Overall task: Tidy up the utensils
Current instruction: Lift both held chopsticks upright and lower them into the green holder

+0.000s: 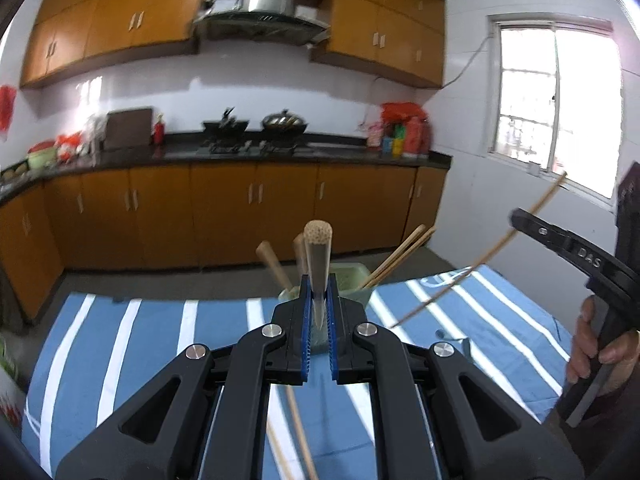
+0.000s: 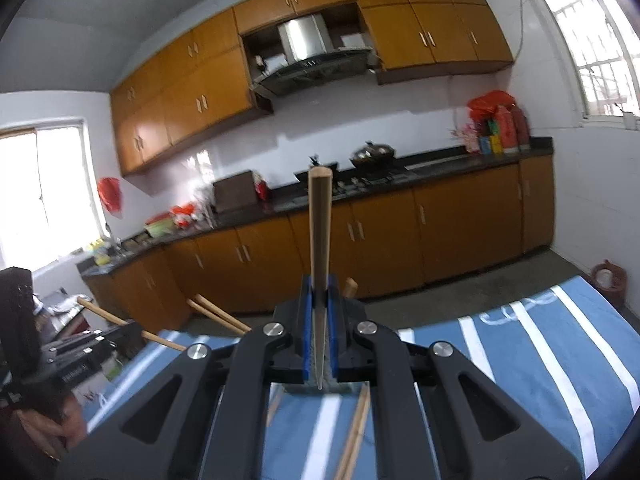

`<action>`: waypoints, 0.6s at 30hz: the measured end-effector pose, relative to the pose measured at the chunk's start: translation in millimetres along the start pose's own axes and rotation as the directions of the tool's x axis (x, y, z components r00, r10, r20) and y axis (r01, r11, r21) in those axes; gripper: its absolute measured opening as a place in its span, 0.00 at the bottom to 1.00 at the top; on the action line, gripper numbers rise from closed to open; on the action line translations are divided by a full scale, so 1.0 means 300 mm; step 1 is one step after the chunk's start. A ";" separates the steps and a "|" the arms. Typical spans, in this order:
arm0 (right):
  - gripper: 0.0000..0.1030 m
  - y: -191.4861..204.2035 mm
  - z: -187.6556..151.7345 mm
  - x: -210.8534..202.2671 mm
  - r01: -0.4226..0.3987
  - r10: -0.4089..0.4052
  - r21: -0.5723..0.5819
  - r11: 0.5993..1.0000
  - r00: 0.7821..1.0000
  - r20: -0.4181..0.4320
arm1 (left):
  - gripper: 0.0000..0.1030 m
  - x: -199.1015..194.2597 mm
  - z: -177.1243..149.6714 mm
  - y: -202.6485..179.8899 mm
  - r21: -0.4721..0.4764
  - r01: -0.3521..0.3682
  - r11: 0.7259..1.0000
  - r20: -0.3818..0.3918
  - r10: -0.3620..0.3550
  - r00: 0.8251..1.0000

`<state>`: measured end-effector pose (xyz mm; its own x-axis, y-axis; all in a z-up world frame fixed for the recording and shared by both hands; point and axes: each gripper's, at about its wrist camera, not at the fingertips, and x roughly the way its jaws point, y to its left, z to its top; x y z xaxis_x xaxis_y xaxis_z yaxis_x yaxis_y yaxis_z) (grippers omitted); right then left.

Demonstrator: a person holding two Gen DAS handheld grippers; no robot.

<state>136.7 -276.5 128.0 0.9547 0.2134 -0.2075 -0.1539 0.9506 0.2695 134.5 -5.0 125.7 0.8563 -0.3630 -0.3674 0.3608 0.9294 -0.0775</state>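
Note:
My left gripper (image 1: 319, 316) is shut on a wooden chopstick (image 1: 318, 256) that points up and away. Just beyond it a pale green utensil holder (image 1: 352, 280) stands on the blue striped cloth (image 1: 160, 340), with several wooden chopsticks (image 1: 400, 254) leaning in it. My right gripper (image 2: 319, 328) is shut on another wooden chopstick (image 2: 319, 232); it shows in the left wrist view (image 1: 480, 258) as a long thin stick held above the cloth at the right. Loose chopsticks lie on the cloth under each gripper (image 1: 298, 432) (image 2: 356, 436).
The table is covered by the blue cloth with white stripes (image 2: 520, 360). Beyond its far edge is bare floor (image 1: 160, 276) and a run of orange kitchen cabinets (image 1: 224, 212) under a dark counter. A clay pot (image 2: 608, 278) sits on the floor at the right.

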 end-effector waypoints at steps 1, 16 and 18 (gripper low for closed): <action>0.08 0.011 0.012 0.000 -0.004 0.004 -0.006 1.000 1.000 0.011 | 0.07 0.000 0.015 -0.011 0.010 0.000 1.000 0.012 -0.001 1.000; 0.08 0.086 0.037 0.301 0.049 -0.046 -0.075 0.996 0.998 0.043 | 0.07 0.216 0.084 -0.020 0.023 -0.060 0.998 -0.004 0.060 0.998; 0.08 0.086 0.025 0.342 0.063 -0.061 -0.088 0.994 0.998 0.026 | 0.07 0.237 0.076 -0.013 0.022 -0.060 0.998 -0.010 0.060 0.998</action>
<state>232.6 -231.7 120.7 0.9687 0.1488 -0.1987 -0.1149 0.9783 0.1724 202.3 -35.8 121.1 0.8727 -0.3057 -0.3808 0.3167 0.9479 -0.0352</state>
